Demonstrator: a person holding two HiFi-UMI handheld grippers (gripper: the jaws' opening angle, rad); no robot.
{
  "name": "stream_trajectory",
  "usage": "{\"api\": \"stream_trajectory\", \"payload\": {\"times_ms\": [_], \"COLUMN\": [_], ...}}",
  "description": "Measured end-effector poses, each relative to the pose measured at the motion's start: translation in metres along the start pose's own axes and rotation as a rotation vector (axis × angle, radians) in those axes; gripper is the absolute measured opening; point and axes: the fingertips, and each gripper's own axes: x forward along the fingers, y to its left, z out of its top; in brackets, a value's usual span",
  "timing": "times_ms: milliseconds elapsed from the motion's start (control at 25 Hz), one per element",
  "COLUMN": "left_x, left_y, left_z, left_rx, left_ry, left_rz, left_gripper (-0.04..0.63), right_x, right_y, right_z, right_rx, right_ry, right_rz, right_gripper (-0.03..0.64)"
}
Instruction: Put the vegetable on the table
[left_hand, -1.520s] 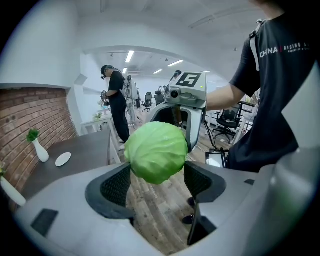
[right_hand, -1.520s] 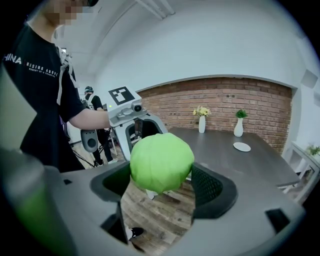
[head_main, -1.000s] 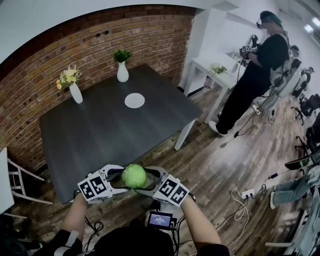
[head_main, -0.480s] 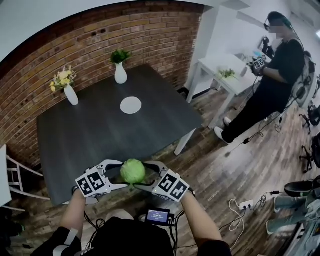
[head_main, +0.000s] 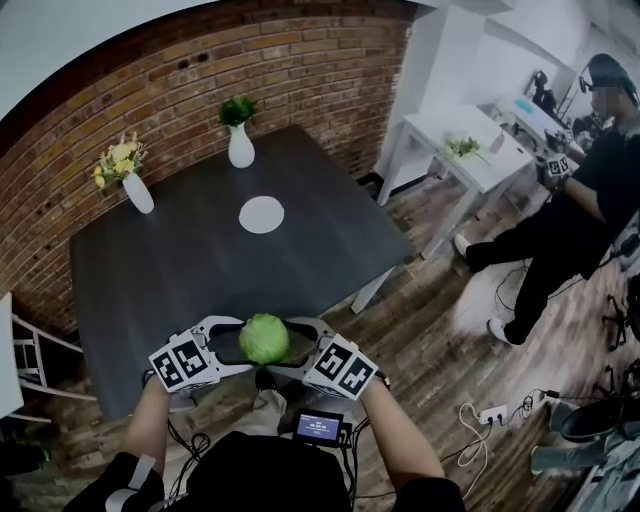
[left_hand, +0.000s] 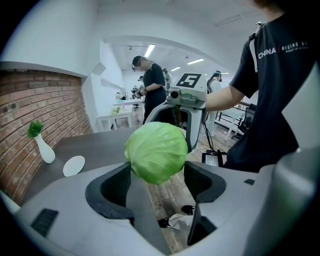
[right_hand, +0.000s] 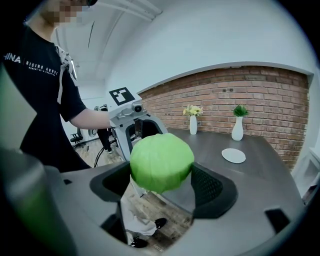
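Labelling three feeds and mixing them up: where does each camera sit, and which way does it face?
Head view: on the head, facing steeply down at the cabbage between left gripper and right gripper by the table; forearms show.
Left gripper view: on that gripper, facing the right gripper across the cabbage; torso shows.
Right gripper view: facing the left gripper, brick wall beyond; arm shows.
All share the cabbage.

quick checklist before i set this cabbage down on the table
1. Cabbage held between left gripper and right gripper: ok.
2. Cabbage above the table: not ok; it hangs at the near edge, and wooden floor shows beneath it.
3. Bare tabletop just ahead to land on: ok.
4. White plate and both vases well away from the landing spot: ok.
5. Bystander away from the table: ok.
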Motion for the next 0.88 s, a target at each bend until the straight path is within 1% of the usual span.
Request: {"api": "stream_trajectory", "payload": {"times_ms": [320, 680, 880], "left_x": [0.009, 0.002, 0.001], "left_y": [0.066, 0.151, 0.180], "left_z": [0.000, -0.002, -0.012], "left_rx": [0.004, 0.019, 0.014], "left_ry": [-0.025, -0.037, -0.048], "left_rz": [-0.023, -0.018, -0.031], "left_gripper": [0.318, 0.318, 0.318], "right_x": [0.021, 0.058, 0.077], "right_y": [-0.061, -0.131, -0.155], "right_z": [0.017, 0.045, 0.053], "right_rx": [0.000, -0.007, -0.002], "right_ry": [0.019, 0.028, 0.037], "right_rz": [-0.023, -0.038, -0.045], "right_gripper": [0.371, 0.371, 0.371]}}
